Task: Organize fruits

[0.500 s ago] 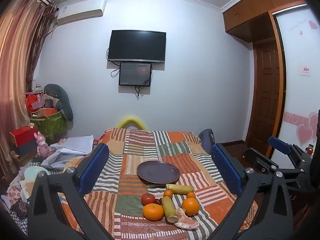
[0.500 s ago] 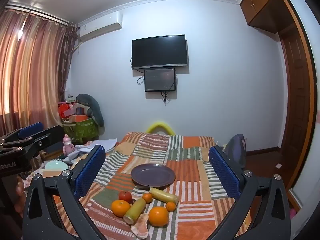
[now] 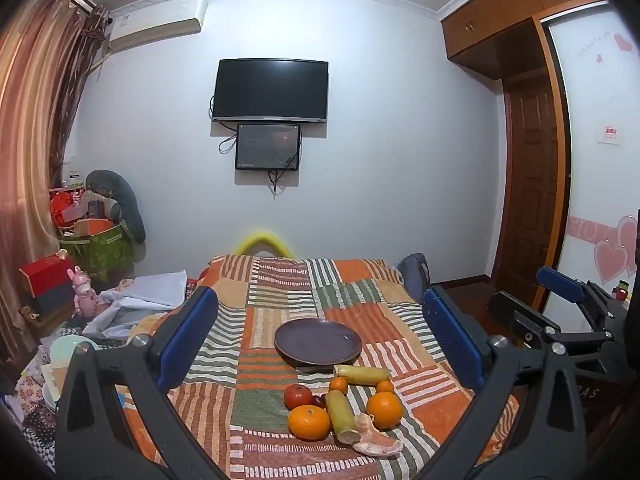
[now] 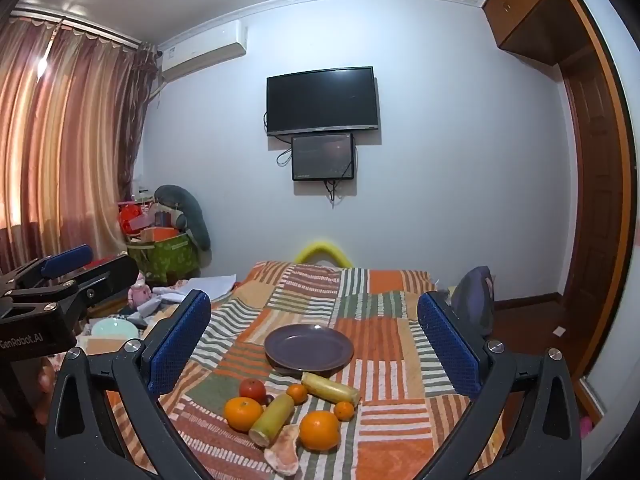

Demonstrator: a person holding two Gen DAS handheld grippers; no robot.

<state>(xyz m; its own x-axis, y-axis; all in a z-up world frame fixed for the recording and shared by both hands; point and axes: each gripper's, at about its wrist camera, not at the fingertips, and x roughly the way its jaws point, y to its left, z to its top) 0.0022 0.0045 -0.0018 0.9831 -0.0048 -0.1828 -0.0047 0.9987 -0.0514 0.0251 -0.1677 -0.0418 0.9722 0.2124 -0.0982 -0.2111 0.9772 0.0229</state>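
Note:
An empty dark purple plate (image 3: 318, 340) (image 4: 309, 347) lies on the striped patchwork cloth. In front of it is a cluster of fruit: two large oranges (image 3: 309, 422) (image 4: 319, 430), small tangerines (image 3: 339, 384), a red apple (image 3: 298, 396) (image 4: 252, 390), two yellow-green cane pieces (image 3: 340, 414) (image 4: 330, 389) and a pinkish peeled piece (image 3: 376, 436). My left gripper (image 3: 320, 340) is open and empty, held above and behind the fruit. My right gripper (image 4: 314, 340) is also open and empty, beside it; it shows at the right edge of the left wrist view (image 3: 560, 312).
The cloth-covered table (image 3: 280, 292) runs toward the far wall with a yellow foam arc (image 3: 264, 240) behind it. Clutter, a pale bowl (image 4: 114, 330) and boxes lie to the left. A dark bag (image 4: 476, 296) and a wooden door (image 3: 532, 200) are to the right.

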